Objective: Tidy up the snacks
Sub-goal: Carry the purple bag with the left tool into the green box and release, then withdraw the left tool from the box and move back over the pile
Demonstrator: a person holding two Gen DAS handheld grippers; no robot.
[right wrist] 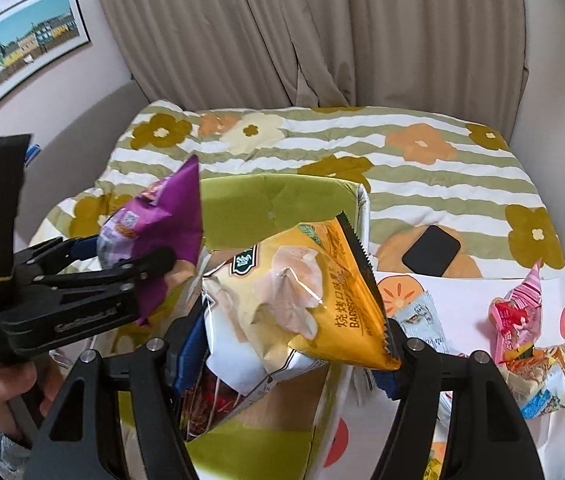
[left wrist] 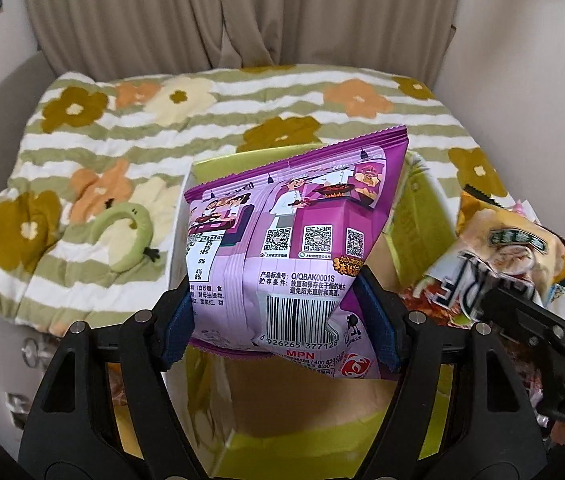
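A purple snack bag (left wrist: 302,208) hangs between the blue pads of my left gripper (left wrist: 274,308), which is shut on its lower part, above an open green cardboard box (left wrist: 414,208). In the right wrist view my right gripper (right wrist: 292,328) is shut on a yellow and white barbecue chip bag (right wrist: 282,292), held over the same green box (right wrist: 266,200). That view also shows the left gripper (right wrist: 122,254) at the left with the purple bag (right wrist: 170,208) by the box's left wall. Red packets lie inside the box (right wrist: 210,404).
The box stands on a flowered, striped quilt (left wrist: 122,140) with a green plush toy (left wrist: 130,240) at the left. To the right lie a black phone (right wrist: 432,250), a white printed sheet (right wrist: 462,304) and several loose snack packets (right wrist: 522,320). Curtains hang behind.
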